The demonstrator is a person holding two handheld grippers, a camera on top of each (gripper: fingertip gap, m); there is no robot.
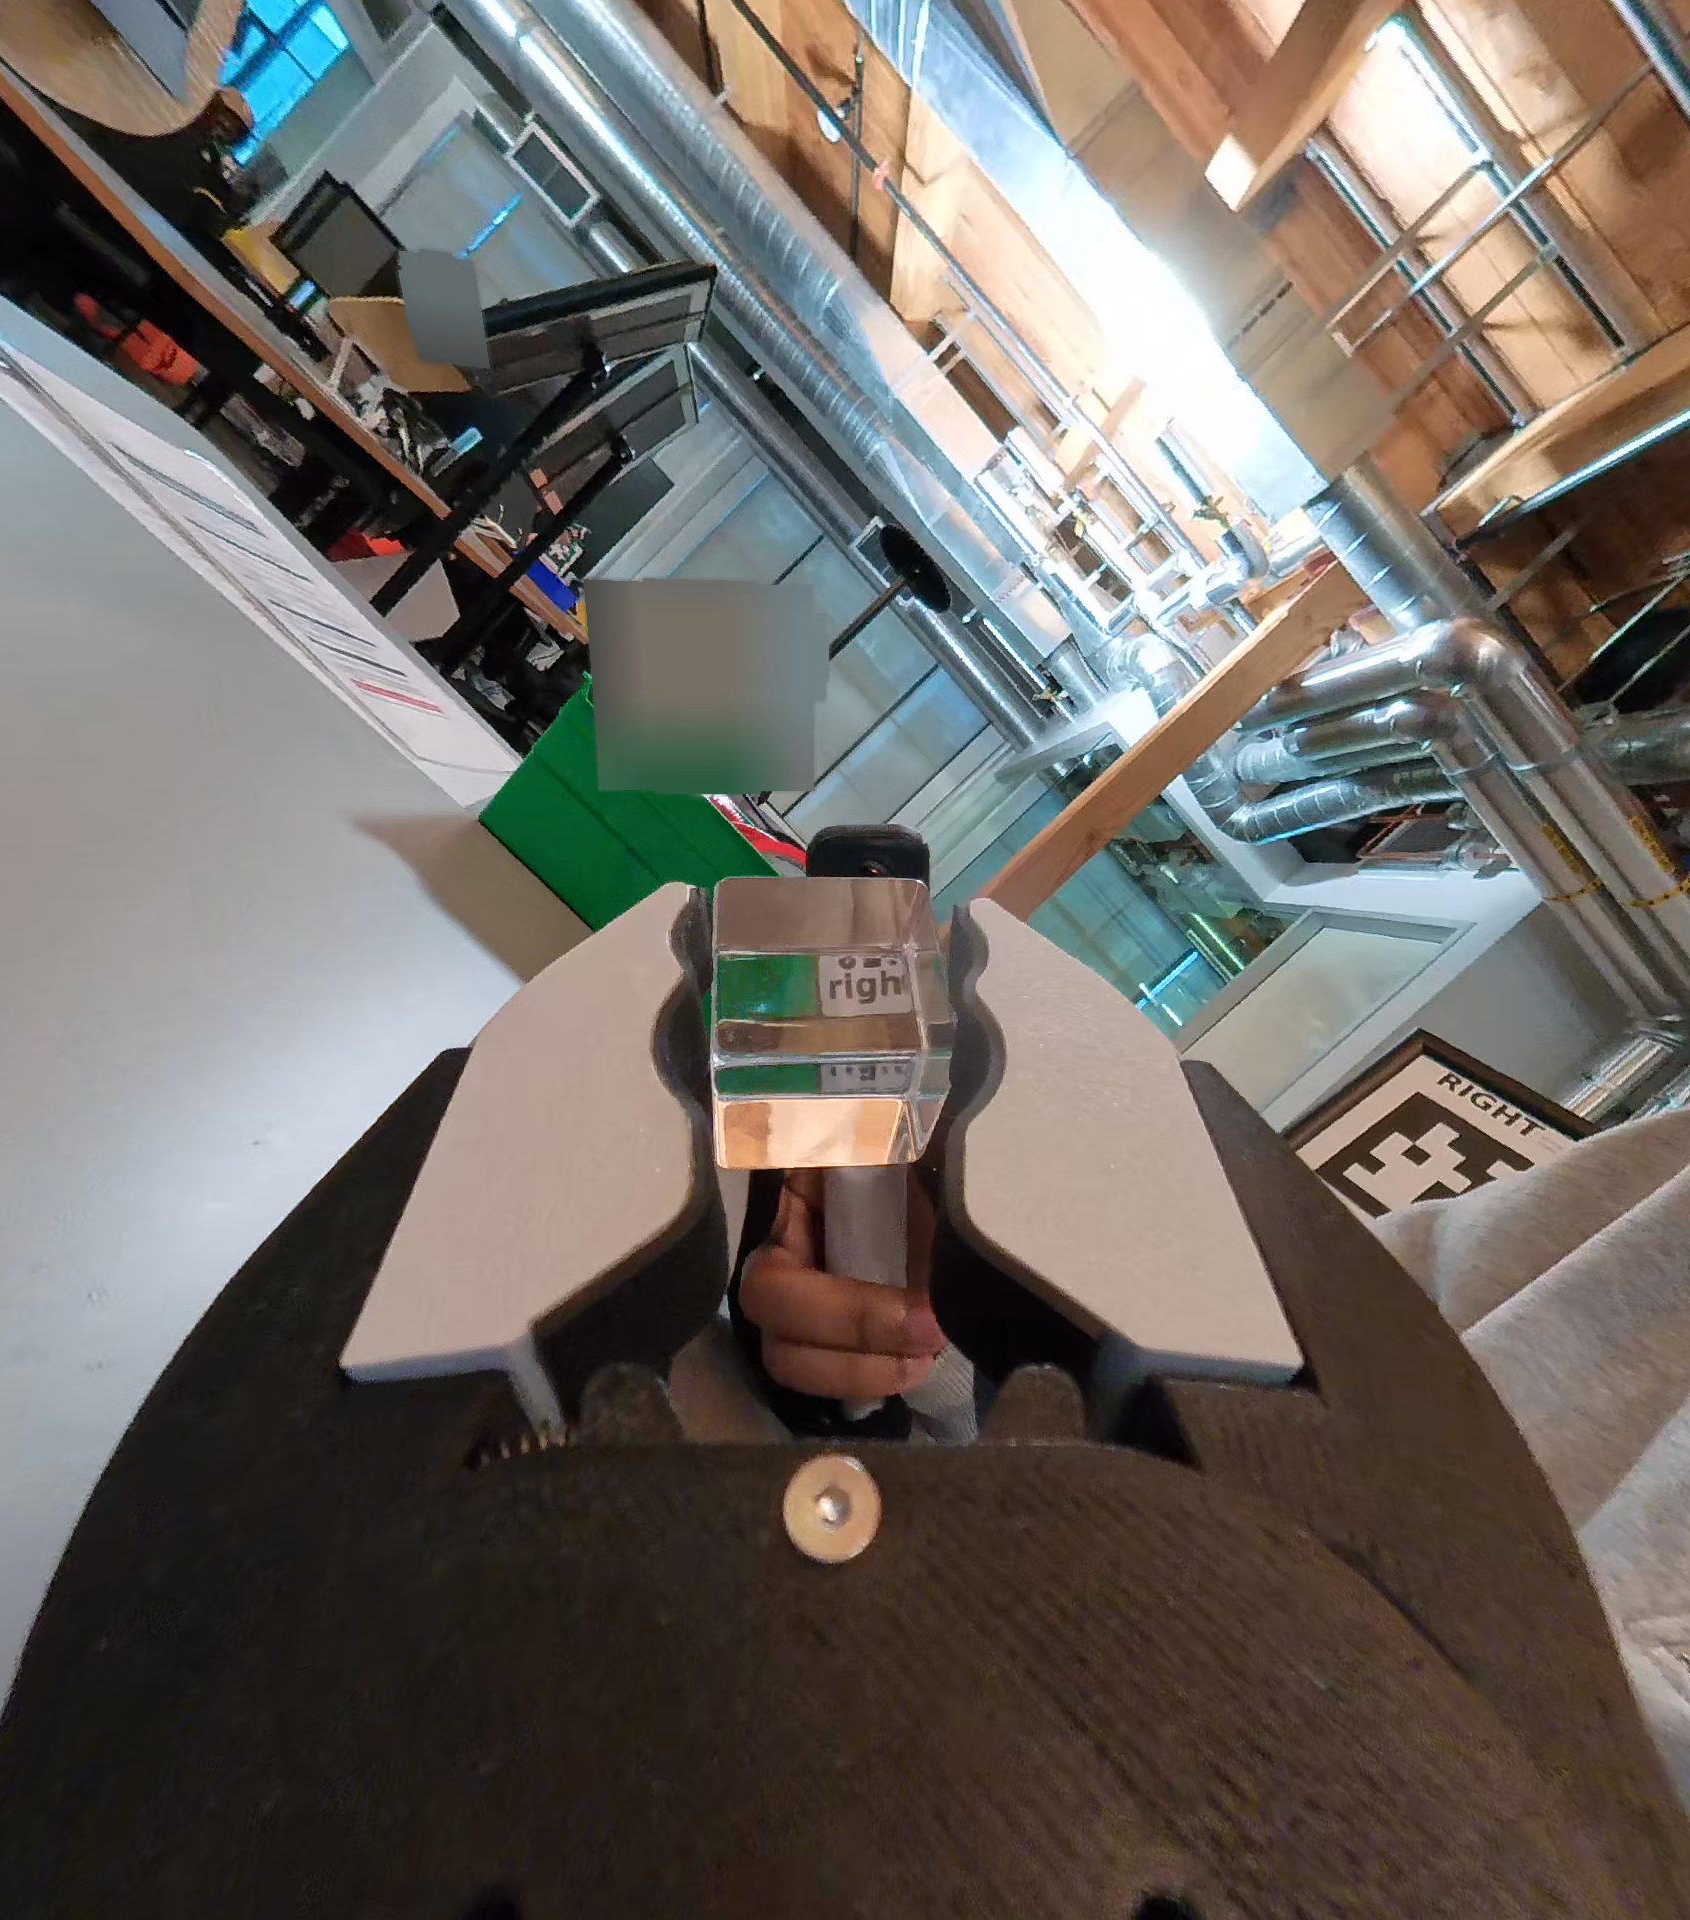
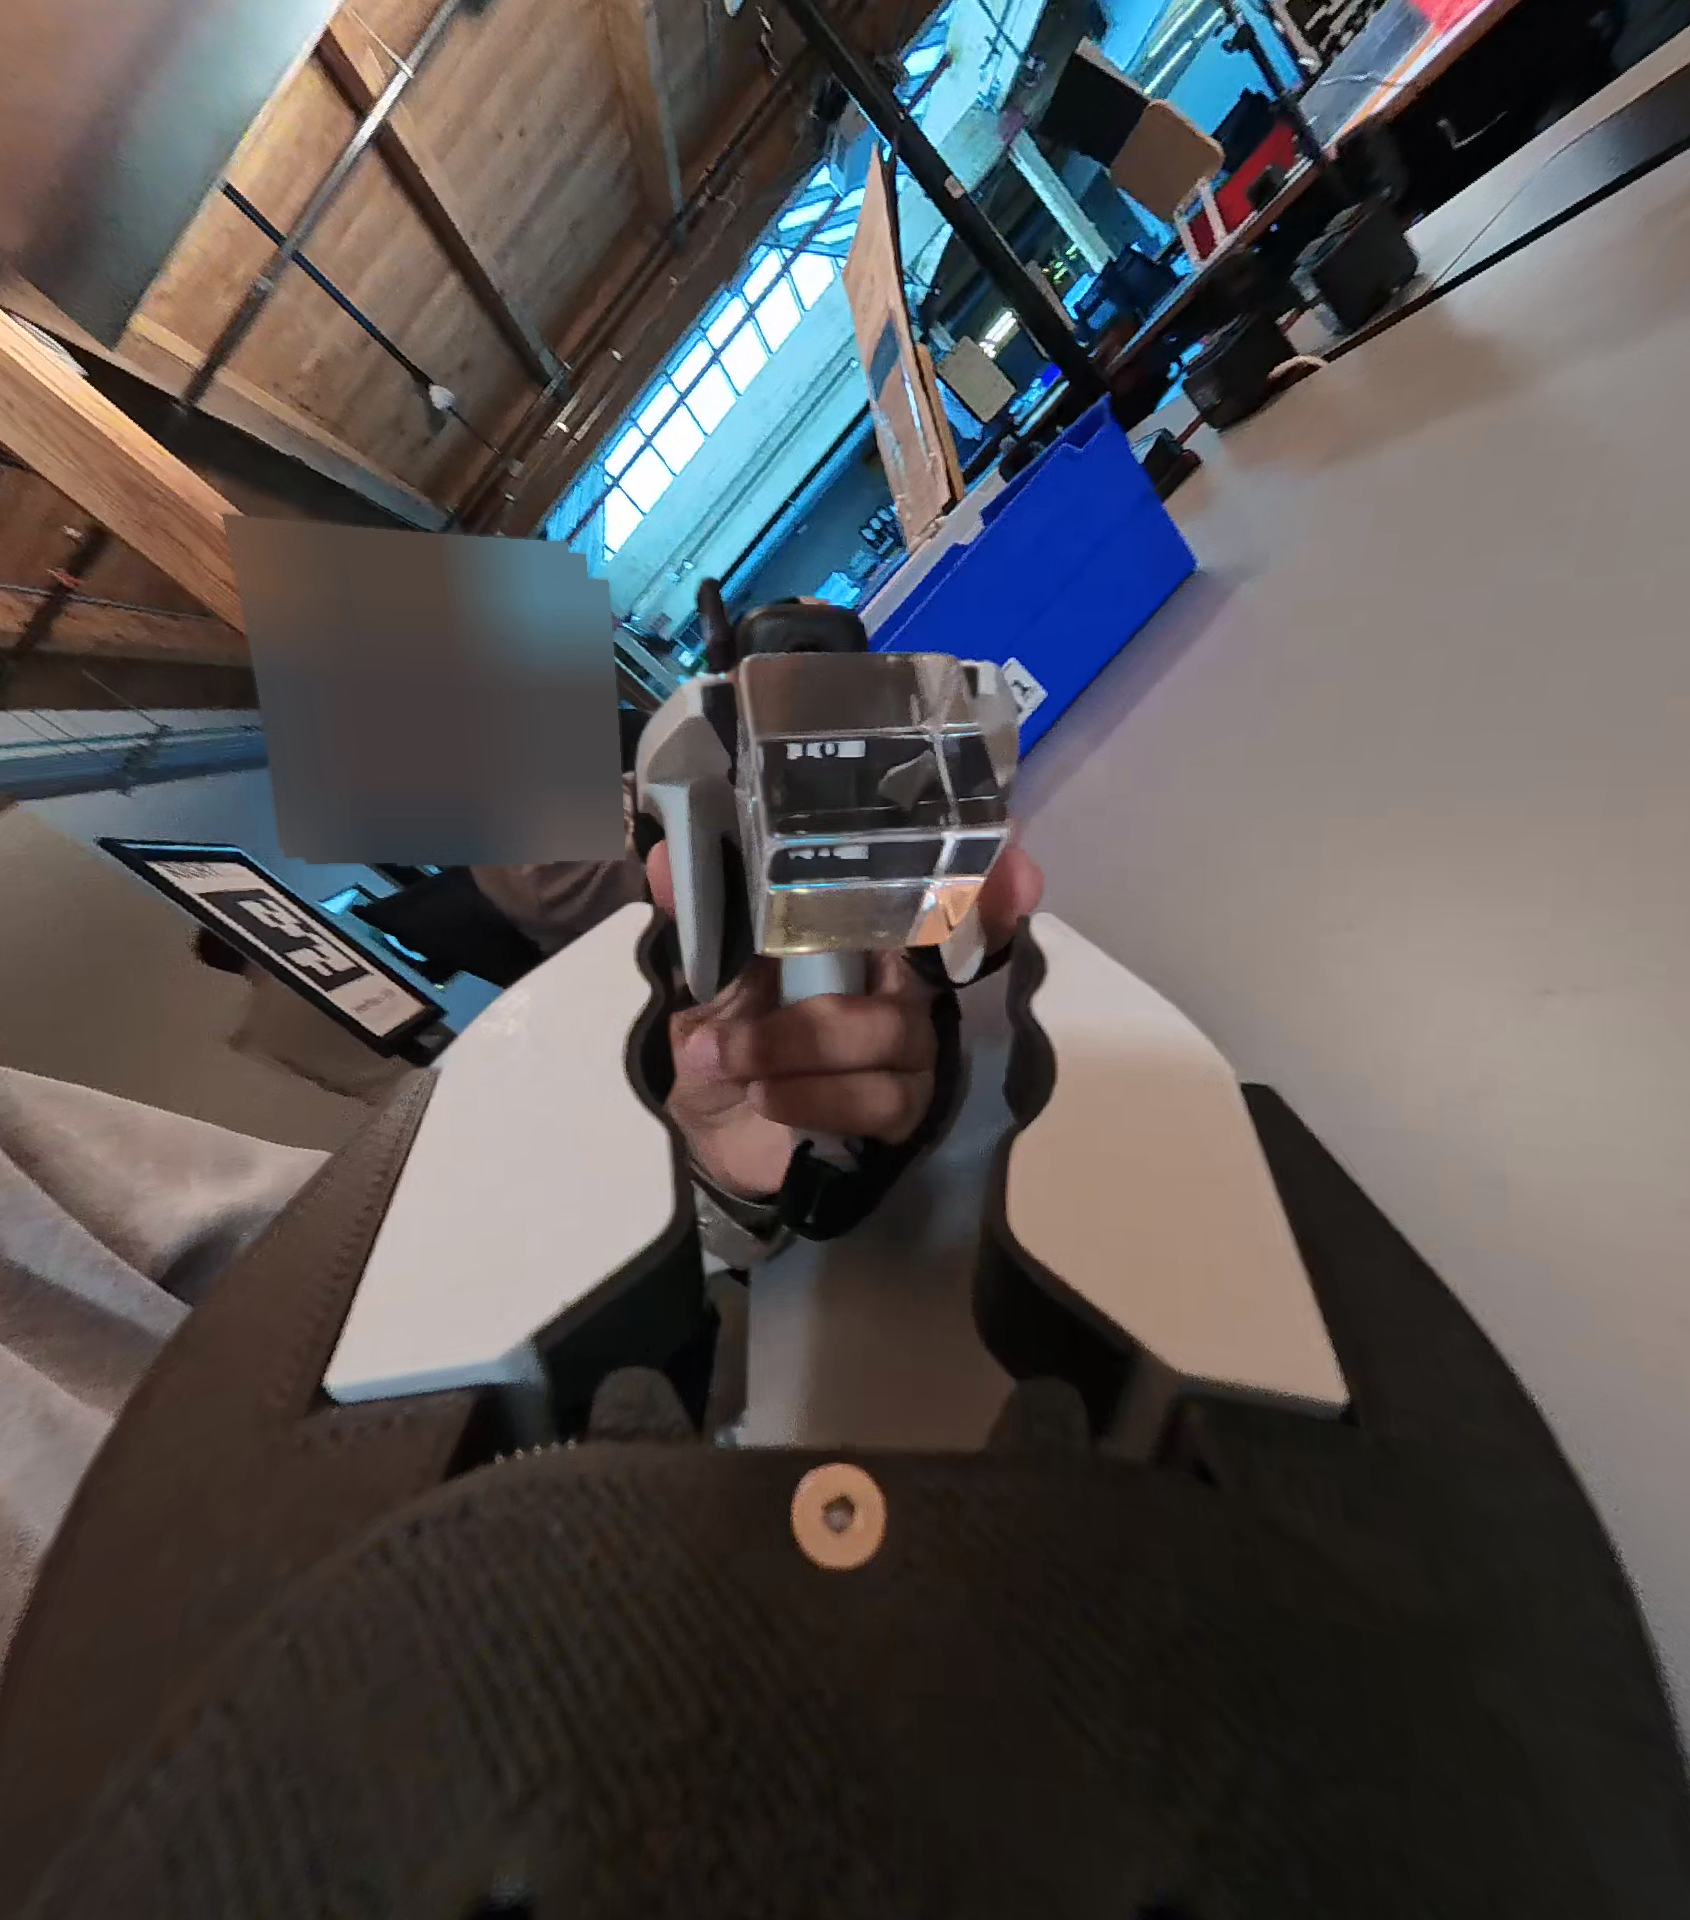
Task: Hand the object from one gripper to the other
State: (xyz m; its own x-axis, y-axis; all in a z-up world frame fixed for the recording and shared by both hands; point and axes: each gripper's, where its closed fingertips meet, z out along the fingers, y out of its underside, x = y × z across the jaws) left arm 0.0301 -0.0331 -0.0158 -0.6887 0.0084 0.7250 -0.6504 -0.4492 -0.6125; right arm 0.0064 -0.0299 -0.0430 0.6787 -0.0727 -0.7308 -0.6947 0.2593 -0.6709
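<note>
Clear cube between my two grippers, raised off the table.

My left gripper (image 1: 825, 1023) jaws clamp the clear cube (image 1: 828, 1023); my right gripper (image 2: 836, 997) faces it tilted upward, jaws wide, cube (image 2: 872, 800) just beyond their tips.

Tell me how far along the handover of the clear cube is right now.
Done: the left gripper is closed on the clear cube and holds it in the air, facing the right gripper. In hand: the right gripper's fingers are open, with the cube just ahead of their tips, not yet between them. Left: bring the right gripper around the cube, close it, then open the left one.
</note>
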